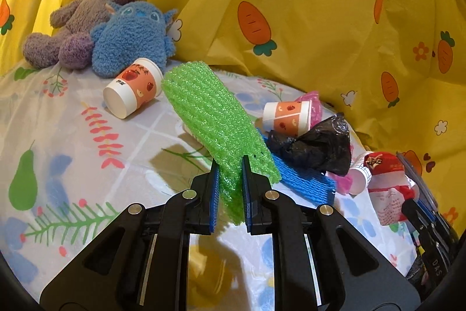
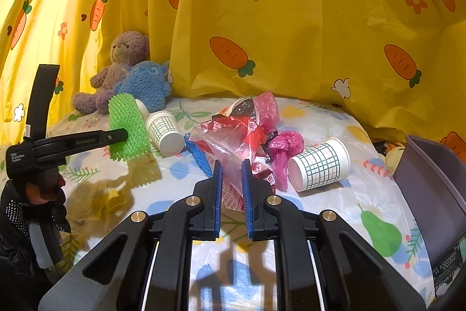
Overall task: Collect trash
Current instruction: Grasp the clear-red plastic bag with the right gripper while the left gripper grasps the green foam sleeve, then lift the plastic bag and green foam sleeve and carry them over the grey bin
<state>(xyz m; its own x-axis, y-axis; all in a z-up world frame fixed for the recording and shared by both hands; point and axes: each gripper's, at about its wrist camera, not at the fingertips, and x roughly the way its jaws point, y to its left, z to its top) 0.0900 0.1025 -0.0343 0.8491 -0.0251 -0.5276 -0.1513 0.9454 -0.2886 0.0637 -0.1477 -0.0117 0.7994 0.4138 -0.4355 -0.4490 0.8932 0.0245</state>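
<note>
My left gripper is shut on a green foam net sleeve and holds it above the bed; the sleeve also shows in the right wrist view. My right gripper is shut on a red and clear plastic wrapper, part of a trash pile. Around it lie a pink bag, a blue foam net, a black bag and paper cups: an orange one, a second orange one and two checked ones.
A purple teddy bear and a blue plush toy sit at the back by the yellow carrot curtain. A grey bin stands at the right edge of the bed. The bed sheet is white with prints.
</note>
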